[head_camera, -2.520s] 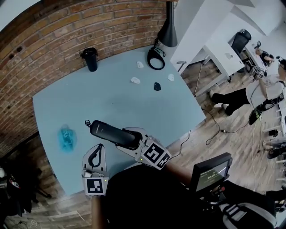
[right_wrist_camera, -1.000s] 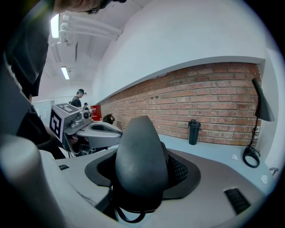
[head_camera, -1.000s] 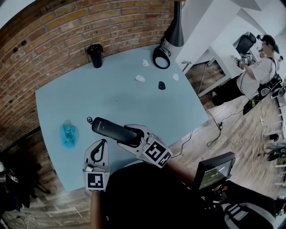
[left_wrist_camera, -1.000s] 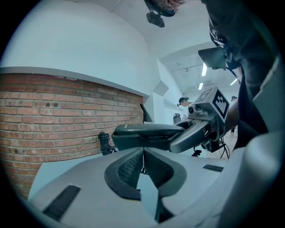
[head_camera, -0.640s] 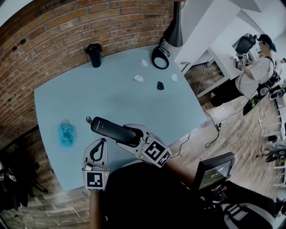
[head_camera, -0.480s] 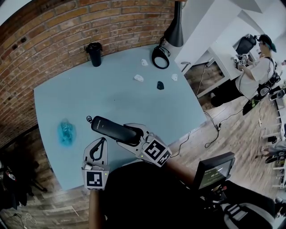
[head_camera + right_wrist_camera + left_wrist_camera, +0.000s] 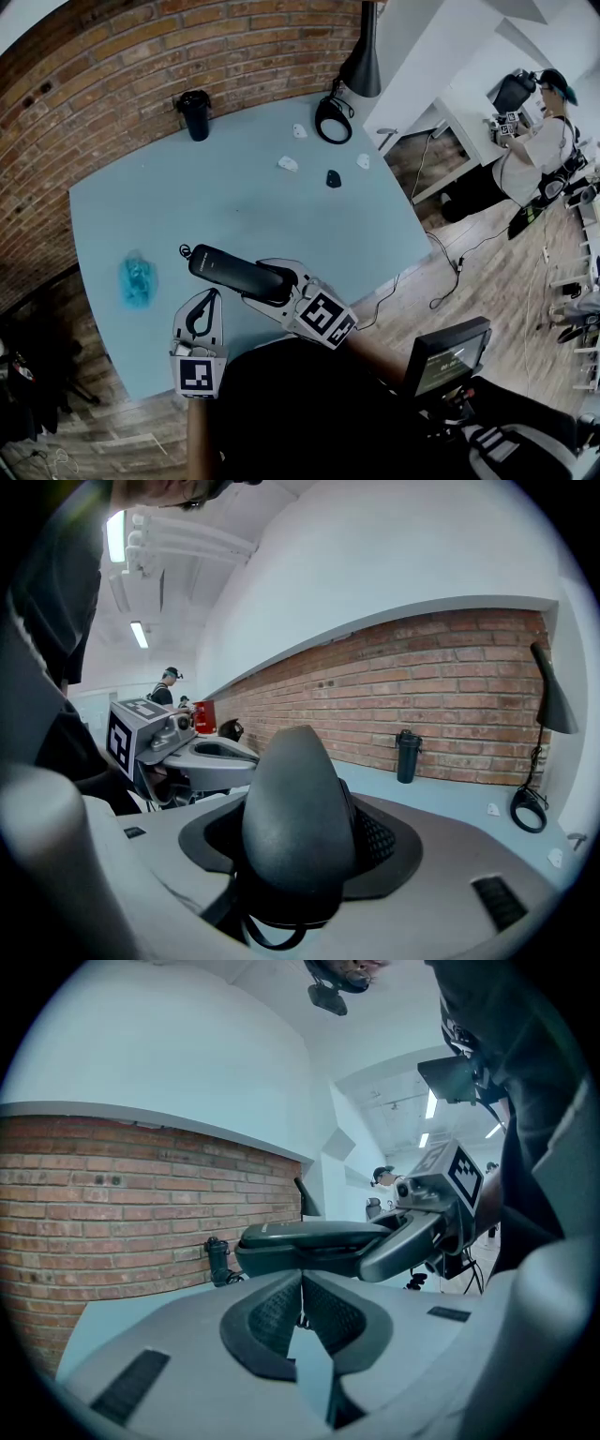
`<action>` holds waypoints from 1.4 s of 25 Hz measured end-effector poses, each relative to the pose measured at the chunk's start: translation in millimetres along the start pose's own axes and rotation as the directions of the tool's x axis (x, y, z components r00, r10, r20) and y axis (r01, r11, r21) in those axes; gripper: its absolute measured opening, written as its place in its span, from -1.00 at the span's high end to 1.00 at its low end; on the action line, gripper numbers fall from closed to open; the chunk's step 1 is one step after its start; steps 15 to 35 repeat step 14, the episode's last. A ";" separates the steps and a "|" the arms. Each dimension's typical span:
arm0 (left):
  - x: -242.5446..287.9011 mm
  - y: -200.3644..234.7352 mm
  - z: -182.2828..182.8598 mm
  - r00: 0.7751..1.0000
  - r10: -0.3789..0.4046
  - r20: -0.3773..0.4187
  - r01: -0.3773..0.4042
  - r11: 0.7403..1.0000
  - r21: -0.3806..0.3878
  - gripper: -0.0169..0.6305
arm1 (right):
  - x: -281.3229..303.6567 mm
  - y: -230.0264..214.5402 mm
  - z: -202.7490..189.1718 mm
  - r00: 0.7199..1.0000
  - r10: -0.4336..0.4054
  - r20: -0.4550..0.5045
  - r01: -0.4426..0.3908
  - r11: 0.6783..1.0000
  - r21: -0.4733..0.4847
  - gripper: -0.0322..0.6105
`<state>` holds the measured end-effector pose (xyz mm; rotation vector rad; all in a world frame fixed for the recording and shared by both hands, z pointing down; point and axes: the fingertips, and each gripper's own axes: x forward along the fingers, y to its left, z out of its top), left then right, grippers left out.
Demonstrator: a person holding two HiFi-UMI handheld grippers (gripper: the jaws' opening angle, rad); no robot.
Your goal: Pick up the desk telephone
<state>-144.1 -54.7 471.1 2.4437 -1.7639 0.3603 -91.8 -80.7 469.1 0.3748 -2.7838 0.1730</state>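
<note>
The black telephone handset (image 7: 230,272) hangs level above the near part of the light blue table (image 7: 234,206). My right gripper (image 7: 270,284) is shut on its near end. In the right gripper view the handset (image 7: 295,817) fills the space between the pads. A thin cord (image 7: 185,251) shows at its far tip. The left gripper (image 7: 202,314) sits just left of and below the handset, its jaws shut with nothing in them. Seen from the left gripper view, the handset (image 7: 309,1239) crosses just beyond the closed fingertips (image 7: 300,1299). No telephone base is in view.
A black cup (image 7: 194,114) stands at the table's far edge by the brick wall. A black lamp (image 7: 361,56) and its ring base (image 7: 330,120) are at the far right corner, with small white pieces (image 7: 287,164) and a small black piece (image 7: 332,178) nearby. A person (image 7: 539,141) stands at a white desk, right.
Both grippers and the handset keep their places. The person in the background, bent over earlier, now stands at the white desk.
</note>
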 end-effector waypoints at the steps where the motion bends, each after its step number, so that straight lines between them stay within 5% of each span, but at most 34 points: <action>1: 0.2 -0.7 -0.1 1.000 0.000 -0.001 0.000 1.000 0.003 0.86 | -0.6 -0.1 -0.7 1.000 -0.001 0.000 0.001 1.000 -0.001 0.05; 9: -1.6 -3.1 0.9 1.000 0.000 -0.002 0.000 1.000 0.005 0.86 | 0.1 -2.4 -10.2 1.000 0.000 -0.023 0.000 1.000 0.000 0.05; 14: -8.9 -6.2 -4.0 1.000 0.010 -0.002 -0.010 1.000 0.003 0.86 | 4.8 -1.4 -53.7 0.993 0.010 -0.114 -0.008 1.000 0.014 0.05; 35: -8.9 -6.2 -4.0 1.000 0.010 -0.002 -0.010 1.000 0.003 0.86 | 4.8 -1.4 -53.7 0.993 0.010 -0.114 -0.008 1.000 0.014 0.05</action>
